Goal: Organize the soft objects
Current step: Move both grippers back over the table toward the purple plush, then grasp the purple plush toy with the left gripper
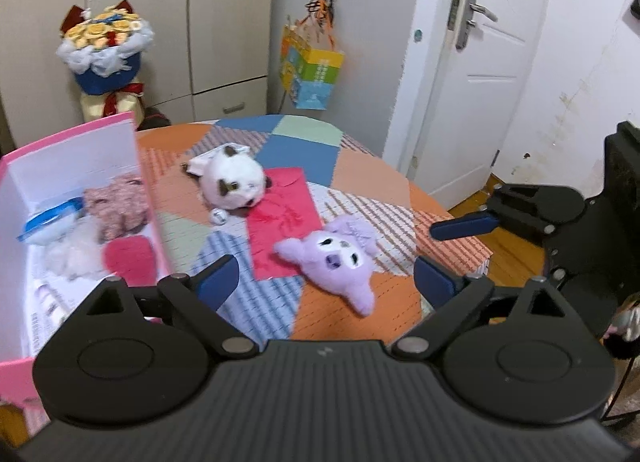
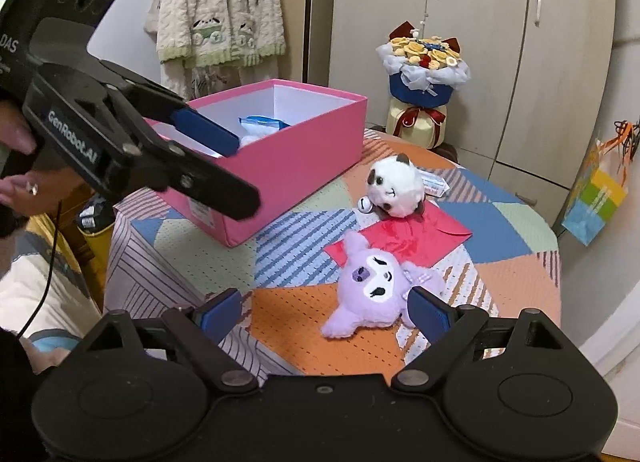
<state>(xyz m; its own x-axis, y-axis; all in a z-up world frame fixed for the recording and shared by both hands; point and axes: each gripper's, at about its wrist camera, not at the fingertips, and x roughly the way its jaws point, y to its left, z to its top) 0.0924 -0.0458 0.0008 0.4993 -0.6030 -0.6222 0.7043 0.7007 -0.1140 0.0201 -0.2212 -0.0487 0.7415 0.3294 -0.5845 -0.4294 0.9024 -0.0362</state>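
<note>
A purple plush (image 1: pixel 340 262) (image 2: pixel 372 286) lies face up on the patchwork table (image 1: pixel 360 178), partly on a red envelope (image 1: pixel 284 214). Behind it rests a white plush with brown ears (image 1: pixel 232 182) (image 2: pixel 396 186) and a small bell. A pink box (image 1: pixel 72 134) (image 2: pixel 304 142) at the table's left holds a pink plush (image 1: pixel 118 202) and other soft items. My left gripper (image 1: pixel 326 282) (image 2: pixel 244 172) is open beside the box's near corner, nothing between its fingers. My right gripper (image 2: pixel 326 316) is open just in front of the purple plush, whose side is close to the right pad (image 2: pixel 430 318).
A flower bouquet (image 1: pixel 104 46) (image 2: pixel 424 62) stands behind the table by the wardrobe. A colourful gift bag (image 1: pixel 312 70) (image 2: pixel 596 194) hangs on the wall, a white door (image 1: pixel 480 62) beside it. A knitted cardigan (image 2: pixel 220 2) hangs behind the box. A person's hand (image 2: pixel 16 134) holds the left gripper.
</note>
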